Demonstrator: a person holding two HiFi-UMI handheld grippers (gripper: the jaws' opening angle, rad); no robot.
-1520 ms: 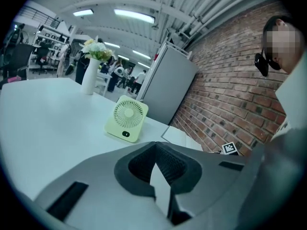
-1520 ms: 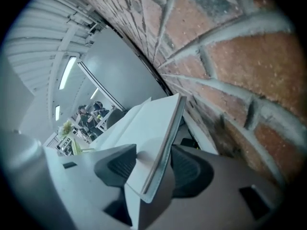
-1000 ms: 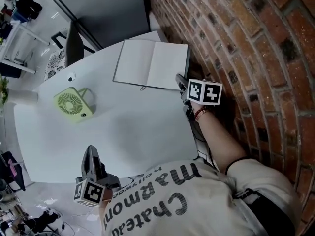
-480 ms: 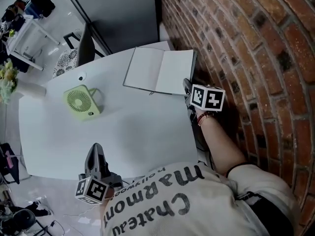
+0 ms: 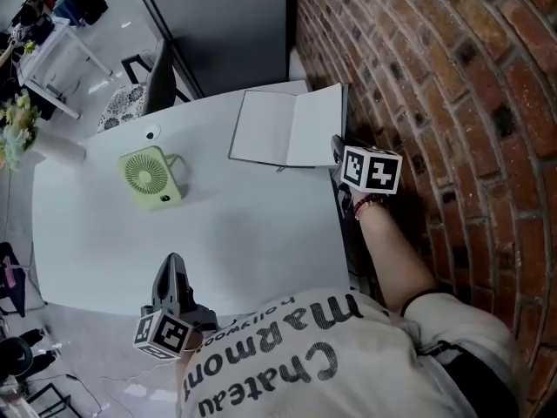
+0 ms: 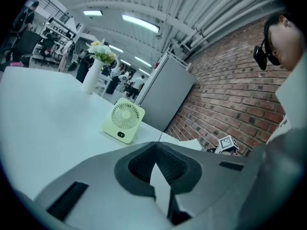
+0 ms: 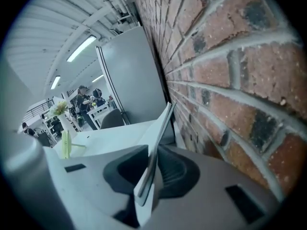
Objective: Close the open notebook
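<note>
Right cover (image 5: 318, 122) of notebook (image 5: 265, 129) now lifted, edge pinched in the closing right gripper (image 5: 338, 149) for folding leftward (left gripper (image 5: 173, 266) idle, jaws together, lower left)

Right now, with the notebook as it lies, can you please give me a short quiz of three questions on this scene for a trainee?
1. What is between the jaws of the right gripper? A) a cup B) the right-hand side of the notebook C) nothing
2. True or false: the left gripper holds the green fan.
3. Fill in: in the head view, the fan stands on the table to the ___ of the notebook.

Key:
1. B; the jaws are closing on that raised side.
2. False; its jaws are together with nothing between them.
3. left
</note>
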